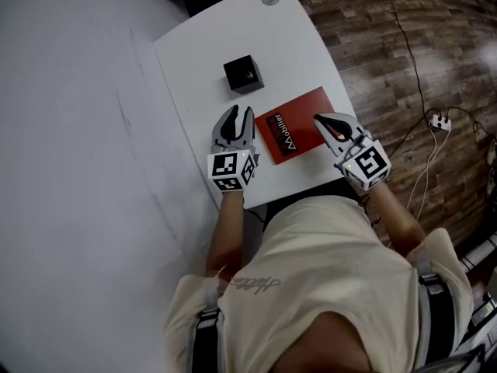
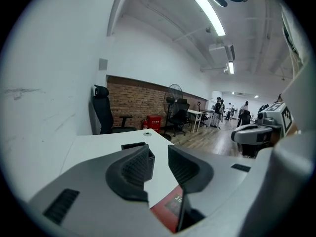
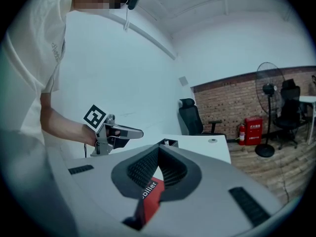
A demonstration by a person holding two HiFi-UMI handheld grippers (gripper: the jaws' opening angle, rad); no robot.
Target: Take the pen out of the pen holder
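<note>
Though the holder (image 1: 243, 74) stands in plain sight on the table (image 1: 203, 49), I can't pick out a pen in it; it is too small and dark from my head view. It is a black, open-topped cube, just beyond the far corner of a red booklet (image 1: 299, 123) and apart from it.

My left gripper (image 1: 238, 113) is near the table's front edge, just left of the booklet, pointing toward the holder. In the left gripper view its jaws stand apart with nothing between them — only the holder and bare tabletop show through the gap.

My right gripper (image 1: 319, 118) is at the booklet's right side, its tips over that edge. In the right gripper view the pads meet at the tips, clenched on nothing; the booklet shows below them and the holder just beyond.

The two grippers are apart, with the booklet between them.
</note>
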